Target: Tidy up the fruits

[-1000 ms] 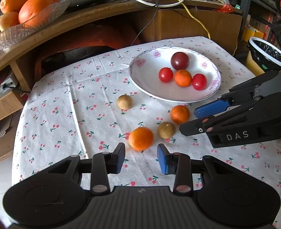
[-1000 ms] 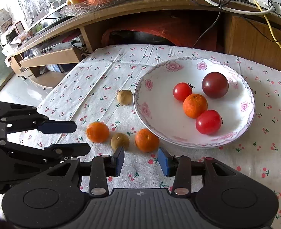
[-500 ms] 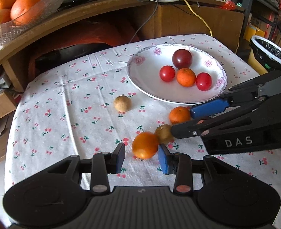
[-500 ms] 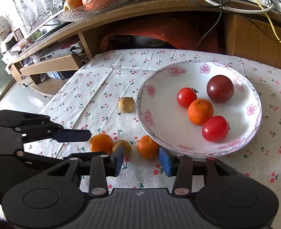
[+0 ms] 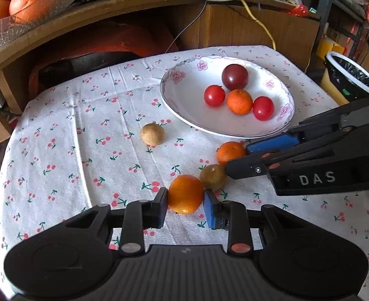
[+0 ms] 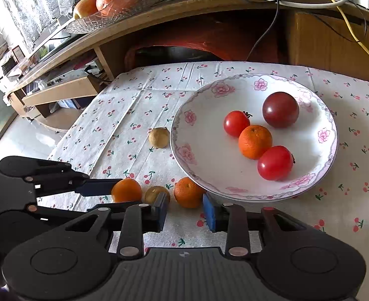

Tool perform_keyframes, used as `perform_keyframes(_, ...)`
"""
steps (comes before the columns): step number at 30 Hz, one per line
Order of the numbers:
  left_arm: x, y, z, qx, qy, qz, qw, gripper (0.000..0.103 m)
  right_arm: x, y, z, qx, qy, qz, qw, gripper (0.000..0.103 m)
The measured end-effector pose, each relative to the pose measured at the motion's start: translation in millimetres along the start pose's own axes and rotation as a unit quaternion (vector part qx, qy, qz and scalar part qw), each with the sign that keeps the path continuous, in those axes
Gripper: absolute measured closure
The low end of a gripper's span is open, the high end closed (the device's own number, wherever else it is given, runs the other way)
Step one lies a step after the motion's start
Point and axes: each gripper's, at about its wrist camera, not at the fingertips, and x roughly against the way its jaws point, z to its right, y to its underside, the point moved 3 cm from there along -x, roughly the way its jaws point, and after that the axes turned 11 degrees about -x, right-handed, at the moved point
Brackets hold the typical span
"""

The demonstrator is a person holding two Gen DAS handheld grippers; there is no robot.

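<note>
**Both tools down at the loose fruit by the plate**

My left tool (image 5: 185, 207) has its jaws spread around the nearest orange (image 5: 185, 194), one pad on each side; the left pad looks to touch the skin, the right pad sits just beside it, so I cannot call it a firm pinch. Just ahead and to the right of that tool lies a brown-green fruit (image 5: 213, 177), touching the orange.

My right tool (image 6: 185, 212) is also spread, its pads low over the bench (image 6: 124, 115). The second orange (image 6: 188, 192) lies just ahead of its gap, against the near rim of the plate (image 6: 184, 148). The brown-green fruit is right at its left pad.

Ahead and to the right of the right tool, the plate holds a dark plum (image 6: 280, 109), two red tomatoes (image 6: 236, 123) and a small orange (image 6: 255, 141), all bunched together. Another brown fruit (image 6: 159, 137) rests on the cloth ahead and to the left, just beside the plate's left rim.
</note>
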Motion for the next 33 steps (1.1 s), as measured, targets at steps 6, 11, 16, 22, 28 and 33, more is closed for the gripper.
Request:
perform_keyframes(6,3.9,3.1,1.5,-0.003,0.005,0.000,1.0000,0.064,-2.2,-0.9,7.1,-0.027,-0.006,-0.002,1.000,0.070)
perform_keyframes(11,5.0,6.2,3.1,-0.003,0.009,-0.001,1.0000,0.065,-5.0,-2.8,11.4,-0.043,-0.003,0.002,0.999,0.071)
perform_keyframes(16,5.6,7.7,2.5,0.000,0.012,-0.002,0.9999,0.065,-3.7,-0.4,11.5,-0.044,-0.006,-0.008,0.999,0.078)
perform_keyframes(22,8.4,9.2,3.4,0.000,0.018,-0.003,0.9998,0.064,4.2,6.3,3.0,-0.016,-0.011,-0.019,1.000,0.080)
perform_keyframes(28,14.4,14.2,11.2,-0.010,0.031,-0.008,0.9994,0.065,17.4,17.4,3.0,0.006,0.005,-0.038,0.999,0.080)
perform_keyframes(33,16.2,10.1,28.6,-0.034,0.043,-0.007,0.9985,0.065,21.4,24.3,3.2,0.016,0.013,-0.048,0.999,0.080)
